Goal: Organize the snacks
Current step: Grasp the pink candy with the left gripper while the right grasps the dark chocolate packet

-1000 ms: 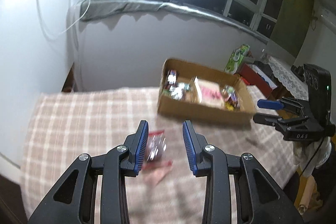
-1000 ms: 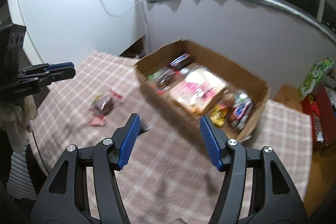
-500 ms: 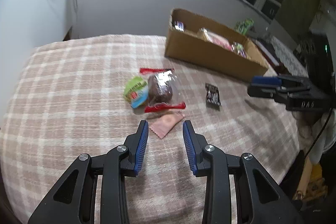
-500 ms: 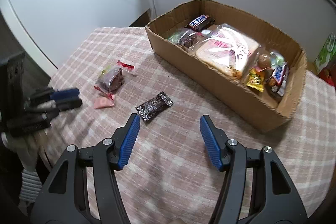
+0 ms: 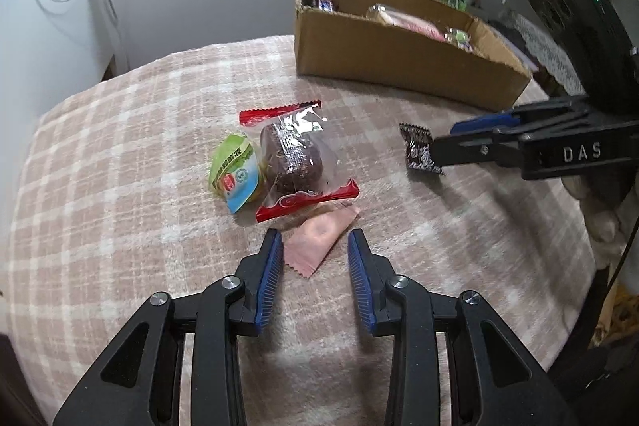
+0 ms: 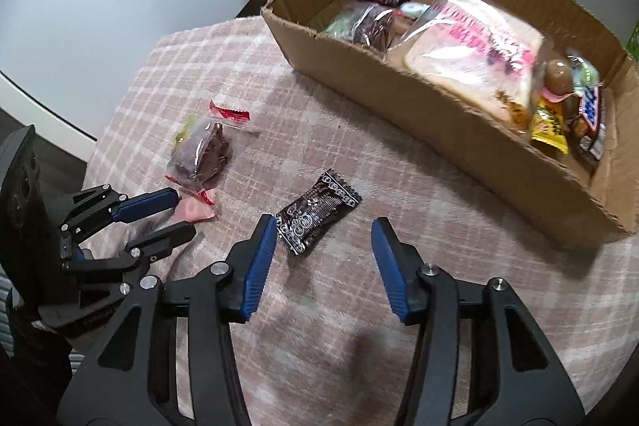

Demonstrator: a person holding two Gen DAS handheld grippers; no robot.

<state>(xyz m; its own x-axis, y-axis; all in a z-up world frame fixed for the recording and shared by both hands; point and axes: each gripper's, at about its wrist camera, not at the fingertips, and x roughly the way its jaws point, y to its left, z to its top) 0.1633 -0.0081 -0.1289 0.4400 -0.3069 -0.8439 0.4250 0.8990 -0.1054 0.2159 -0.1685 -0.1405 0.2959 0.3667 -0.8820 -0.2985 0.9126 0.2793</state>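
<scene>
Table (image 5: 120, 154): plaid cloth, snacks scattered.
Box (image 6: 459, 130): far side, packed with snacks.
Left hand-held gripper (image 5: 315, 258): parted wide, empty, pink sachet (image 5: 319, 240) lying between the tips.
Right hand-held gripper (image 6: 323, 246): spread wide, empty, dark wrapper (image 6: 317, 210) just ahead, beside its left finger.

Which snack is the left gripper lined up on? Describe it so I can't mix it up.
Start at the cardboard box and come toward the camera past the clear-wrapped brown cake. Just below it, between the open left gripper fingers, lies a pink sachet: the only flat, plain pink, zigzag-edged packet there.
</scene>
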